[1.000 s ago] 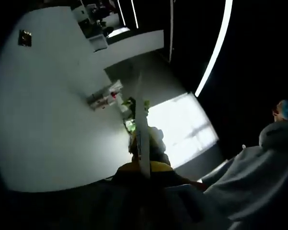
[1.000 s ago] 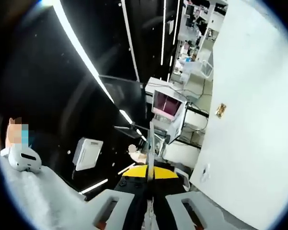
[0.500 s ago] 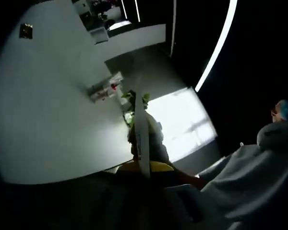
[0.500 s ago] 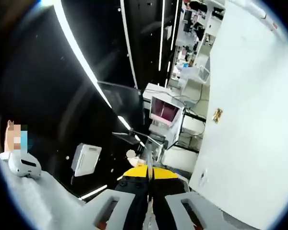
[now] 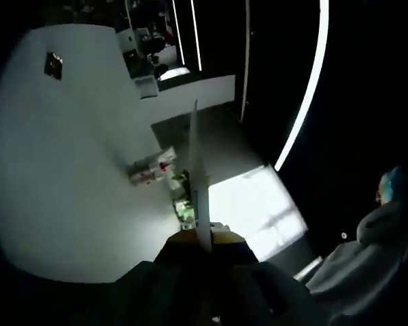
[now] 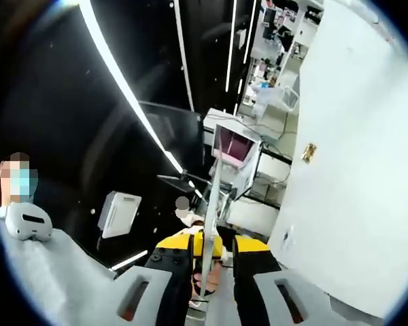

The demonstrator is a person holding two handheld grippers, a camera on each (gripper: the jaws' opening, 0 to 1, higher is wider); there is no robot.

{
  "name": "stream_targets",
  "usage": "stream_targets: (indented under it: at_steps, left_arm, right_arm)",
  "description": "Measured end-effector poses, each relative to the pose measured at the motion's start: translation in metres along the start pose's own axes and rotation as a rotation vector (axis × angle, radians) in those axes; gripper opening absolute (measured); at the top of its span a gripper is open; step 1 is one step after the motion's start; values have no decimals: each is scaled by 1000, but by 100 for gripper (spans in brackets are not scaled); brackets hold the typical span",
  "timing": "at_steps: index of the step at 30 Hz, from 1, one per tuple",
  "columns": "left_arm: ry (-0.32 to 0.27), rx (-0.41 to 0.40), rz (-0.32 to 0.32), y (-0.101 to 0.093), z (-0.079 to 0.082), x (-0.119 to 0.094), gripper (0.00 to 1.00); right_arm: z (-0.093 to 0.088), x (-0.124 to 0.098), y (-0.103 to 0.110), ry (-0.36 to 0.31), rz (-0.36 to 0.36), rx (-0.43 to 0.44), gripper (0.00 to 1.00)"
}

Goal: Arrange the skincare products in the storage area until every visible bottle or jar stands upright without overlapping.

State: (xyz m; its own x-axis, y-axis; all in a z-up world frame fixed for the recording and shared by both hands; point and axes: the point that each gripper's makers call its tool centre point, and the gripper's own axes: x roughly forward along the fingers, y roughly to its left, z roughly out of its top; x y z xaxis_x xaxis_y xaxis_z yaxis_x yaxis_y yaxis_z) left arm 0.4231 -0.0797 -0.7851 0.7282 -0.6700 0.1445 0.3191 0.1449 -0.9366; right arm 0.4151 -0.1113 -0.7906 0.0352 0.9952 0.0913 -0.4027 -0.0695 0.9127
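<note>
My left gripper (image 5: pixel 194 112) points up into a dark room, its two jaws pressed together into one thin pale blade with nothing between them. Past the blade, small white and red items (image 5: pixel 150 168) and something green (image 5: pixel 184 185) sit against a pale wall (image 5: pixel 61 176); they are too small to name. My right gripper (image 6: pixel 218 136) also rises as a single pale strip, while its yellow shoulders (image 6: pixel 179 246) stand a little apart lower down. I cannot tell whether its jaws are touching.
A bright window patch (image 5: pixel 255 204) and a long light strip (image 5: pixel 306 88) cross the dark ceiling. A person's grey sleeve (image 5: pixel 367 258) is at the right. A screen with a pink face (image 6: pixel 236 148), a white box (image 6: pixel 119 214), a white wall (image 6: pixel 347 176) and a white headset (image 6: pixel 27 223) surround the right gripper.
Both cameras have tilted, shifting the room. The left blade now reaches higher in its view. The right gripper's yellow shoulders, together before, now show a gap between them.
</note>
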Motion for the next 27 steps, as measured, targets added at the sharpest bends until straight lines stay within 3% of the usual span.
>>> stream_targets:
  at_steps: [3, 5, 11, 13, 14, 16, 18, 19, 21, 27]
  left_arm:
    - [0, 0, -14, -2, -2, 6, 0]
    - [7, -7, -20, -2, -7, 11, 0]
    - [-3, -37, -62, -8, -10, 19, 0]
    - [12, -24, -56, -9, -12, 21, 0]
    - [23, -16, -49, -7, -13, 21, 0]
    - [75, -19, -36, -4, -22, 20, 0]
    - [116, 0, -24, -3, -32, 20, 0]
    - [117, -16, -60, -9, -33, 21, 0]
    - [109, -10, -40, -3, -32, 22, 0]
    - [51, -34, -48, -4, -14, 25, 5]
  right_arm:
    - [-6, 1, 2, 13, -4, -14, 9]
    - [-9, -1, 2, 20, -1, -35, 0]
    - [-1, -11, 9, -35, 39, -2, 0]
    - [11, -15, 5, -98, 11, -15, 0]
    - [27, -20, 3, -184, 10, 25, 3]
    - [39, -26, 6, -234, 38, 87, 13]
    - [39, -29, 2, -207, 12, 47, 0]
    - [34, -31, -6, -162, -34, -7, 0]
    - [37, -32, 0, -174, 13, 48, 0]
    - [34, -34, -1, -139, 4, 39, 0]
